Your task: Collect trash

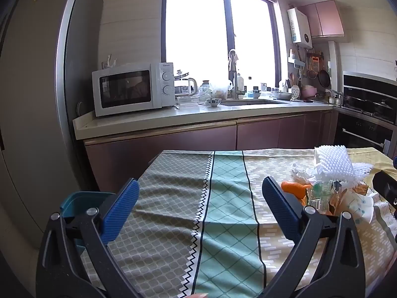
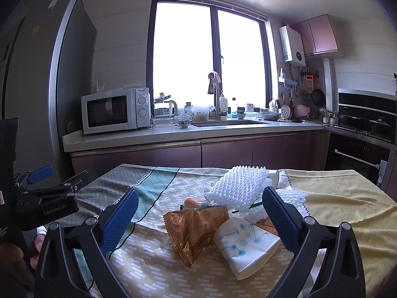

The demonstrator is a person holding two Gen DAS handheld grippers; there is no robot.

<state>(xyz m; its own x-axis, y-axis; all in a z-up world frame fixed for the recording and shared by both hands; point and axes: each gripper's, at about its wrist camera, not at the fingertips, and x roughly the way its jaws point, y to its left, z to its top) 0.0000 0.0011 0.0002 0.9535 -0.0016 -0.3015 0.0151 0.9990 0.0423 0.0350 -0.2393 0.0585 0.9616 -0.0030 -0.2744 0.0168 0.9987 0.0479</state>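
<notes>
A heap of trash lies on the cloth-covered table (image 2: pixel 335 198). In the right wrist view it holds a golden-brown wrapper (image 2: pixel 196 228), a crushed white paper cup with blue dots (image 2: pixel 245 245), a white foam net (image 2: pixel 238 183) and a bit of orange peel (image 2: pixel 191 201). My right gripper (image 2: pixel 201 196) stands open just in front of the heap, touching nothing. In the left wrist view the foam net (image 1: pixel 335 164), orange peel (image 1: pixel 294 188), a crumpled tissue (image 1: pixel 301 172) and the cup (image 1: pixel 359 206) sit to the right. My left gripper (image 1: pixel 201 186) hangs open over bare cloth, empty.
A teal bin (image 1: pixel 82 203) stands below the table's left edge. Beyond the table runs a kitchen counter (image 1: pixel 198 119) with a microwave (image 1: pixel 131 92) and a sink (image 1: pixel 248 103). A tall fridge (image 1: pixel 32 99) is on the left, an oven (image 1: pixel 367 124) on the right.
</notes>
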